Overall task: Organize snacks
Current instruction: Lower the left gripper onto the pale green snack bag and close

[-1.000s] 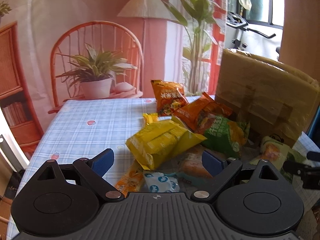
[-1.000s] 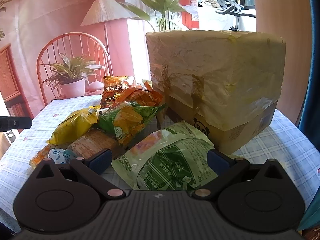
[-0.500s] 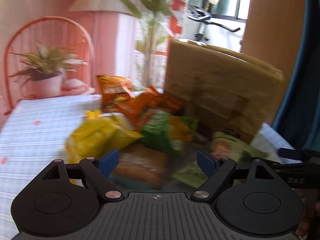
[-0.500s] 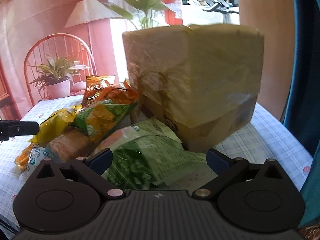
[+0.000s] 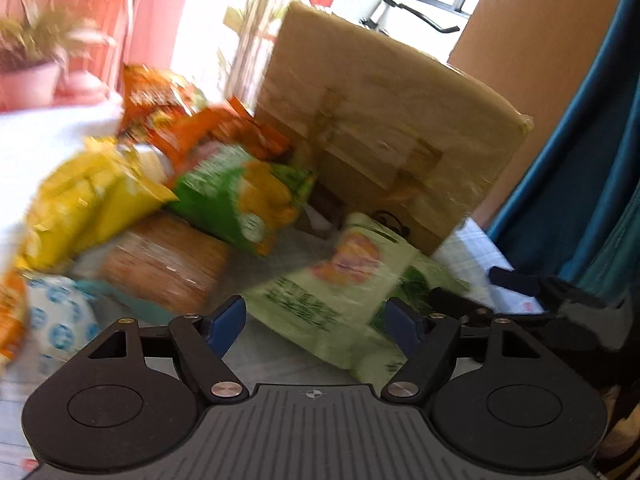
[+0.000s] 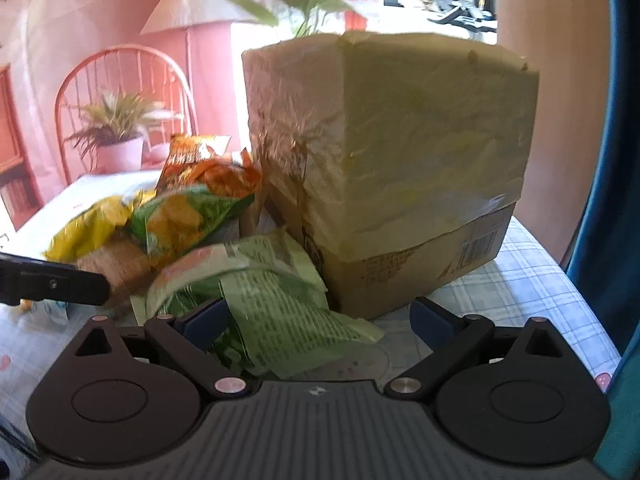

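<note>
A pile of snack bags lies on the checked tablecloth beside a tall cardboard box. A light green packet lies nearest. My left gripper points down at it, jaws closing, and the packet's near edge sits between the pads without being pressed. My right gripper is open, with the same packet reaching in by its left finger. Behind are a green-and-orange bag, a yellow bag, a brown bread packet and orange bags.
A white-and-blue packet lies at the left of the pile. One finger of the left gripper shows at the left of the right wrist view. A blue curtain hangs on the right. A chair with a potted plant stands behind the table.
The left gripper swung right and dipped from the yellow bag toward the light green packet, and its jaws narrowed. The right gripper shifted a little toward the box, jaws unchanged.
</note>
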